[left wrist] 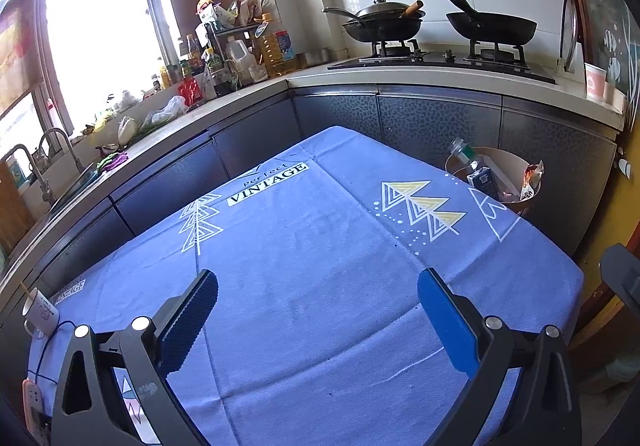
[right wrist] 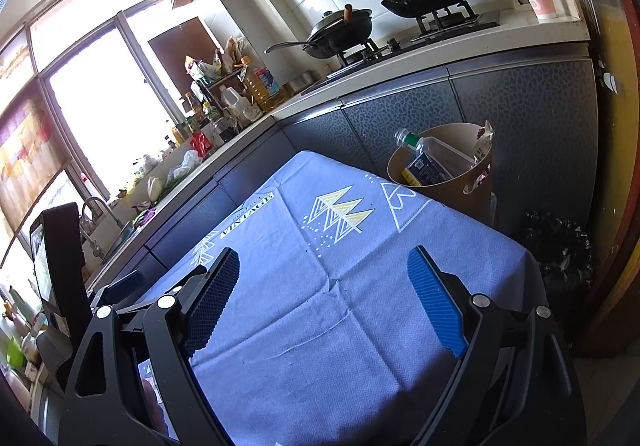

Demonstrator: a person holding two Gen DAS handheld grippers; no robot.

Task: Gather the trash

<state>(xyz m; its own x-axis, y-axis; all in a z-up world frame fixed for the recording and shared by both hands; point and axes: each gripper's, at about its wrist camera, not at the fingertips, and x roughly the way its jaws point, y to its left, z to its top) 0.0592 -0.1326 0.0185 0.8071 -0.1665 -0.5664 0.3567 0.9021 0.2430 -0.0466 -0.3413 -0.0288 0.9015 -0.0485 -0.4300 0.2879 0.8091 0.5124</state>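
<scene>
A tan round bin (left wrist: 520,161) (right wrist: 476,189) stands beyond the far right corner of the table. Inside it lie a clear plastic bottle (left wrist: 464,154) (right wrist: 416,141) with a green band, a dark blue carton (left wrist: 482,178) (right wrist: 428,167) and a crumpled snack wrapper (left wrist: 532,175) (right wrist: 484,141). My left gripper (left wrist: 318,282) hovers open over the blue tablecloth (left wrist: 320,246), nothing between its fingers. My right gripper (right wrist: 324,262) is also open and empty above the cloth (right wrist: 340,306). Both point toward the bin from the near side.
A kitchen counter (left wrist: 400,75) runs behind the table with two black pans on a stove (left wrist: 440,57), bottles and a sink at left. A white mug (left wrist: 38,312) stands at the table's left corner. A paper cup (left wrist: 596,81) sits on the counter's right end.
</scene>
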